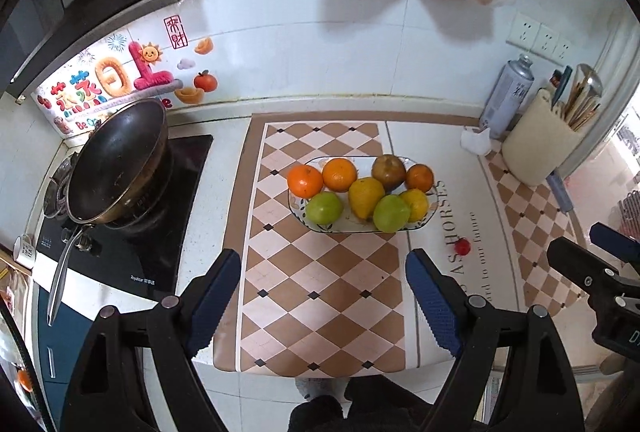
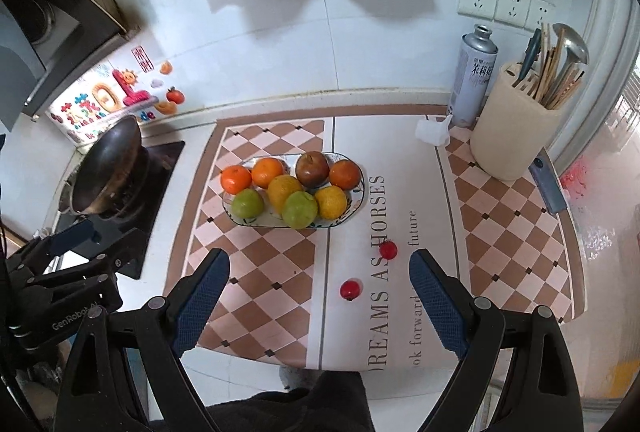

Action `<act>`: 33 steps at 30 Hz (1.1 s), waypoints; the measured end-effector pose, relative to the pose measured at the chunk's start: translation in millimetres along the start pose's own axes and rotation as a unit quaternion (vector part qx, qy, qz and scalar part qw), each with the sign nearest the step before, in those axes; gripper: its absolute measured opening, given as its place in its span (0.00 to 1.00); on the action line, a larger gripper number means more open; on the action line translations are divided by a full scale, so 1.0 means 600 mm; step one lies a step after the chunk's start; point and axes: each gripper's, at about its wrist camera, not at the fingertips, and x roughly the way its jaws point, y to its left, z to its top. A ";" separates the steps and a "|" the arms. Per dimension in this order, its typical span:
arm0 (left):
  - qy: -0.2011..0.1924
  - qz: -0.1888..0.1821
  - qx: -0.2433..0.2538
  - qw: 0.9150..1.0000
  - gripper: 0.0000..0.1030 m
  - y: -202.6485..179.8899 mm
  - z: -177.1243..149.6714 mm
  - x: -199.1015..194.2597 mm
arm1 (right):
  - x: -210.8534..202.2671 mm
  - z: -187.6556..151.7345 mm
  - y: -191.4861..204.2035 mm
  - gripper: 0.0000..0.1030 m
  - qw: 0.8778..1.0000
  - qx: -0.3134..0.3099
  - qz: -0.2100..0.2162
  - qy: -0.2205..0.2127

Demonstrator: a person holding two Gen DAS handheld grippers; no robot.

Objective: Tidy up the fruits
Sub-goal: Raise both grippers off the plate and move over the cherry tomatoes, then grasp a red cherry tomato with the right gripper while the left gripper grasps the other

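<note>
In the middle of both frames sits the plate (image 2: 357, 201) of fruit, an elongated dish on the checked mat (image 2: 256, 288), its long axis running left to right across the tabletop (image 1: 188, 272). I count three oranges (image 2: 267, 172) along the back with a brownish apple (image 2: 312, 169) between them, then two green fruits (image 2: 299, 209) and two yellow ones (image 2: 284, 193) in front; the yellow pear-shaped one points its narrow end toward me. Below and right of the plate, two small red fruits (image 2: 351, 289) lie loose on the lettered strip of the mat, apart from each other and clear of the plate. My right gripper (image 2: 320, 296) hangs above them with fingers spread wide, nothing between. My left gripper (image 1: 324, 296) is likewise spread and empty over the checks, lower centre of its frame. A dark wok (image 1: 116, 160) sits on the stove at the left, a utensil holder (image 2: 512, 136) at the right.
</note>
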 end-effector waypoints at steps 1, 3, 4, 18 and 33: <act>-0.003 -0.003 -0.001 1.000 0.82 0.000 -0.001 -0.006 | -0.007 -0.001 0.002 0.91 1.000 -0.001 0.000 -0.003; -0.010 -0.008 -0.002 1.000 0.82 -0.002 -0.002 -0.020 | -0.020 -0.004 0.003 0.91 1.000 0.001 0.005 -0.008; -0.012 -0.010 -0.003 1.000 0.82 -0.004 -0.002 -0.024 | -0.022 -0.004 0.004 0.91 1.000 0.002 0.007 -0.008; 0.020 -0.010 -0.008 1.000 1.00 -0.027 -0.003 0.031 | 0.050 0.011 -0.060 0.93 0.998 0.037 0.038 0.017; 0.179 0.000 0.035 0.983 1.00 -0.158 -0.028 0.319 | 0.384 -0.018 -0.247 0.56 0.983 0.077 0.053 0.156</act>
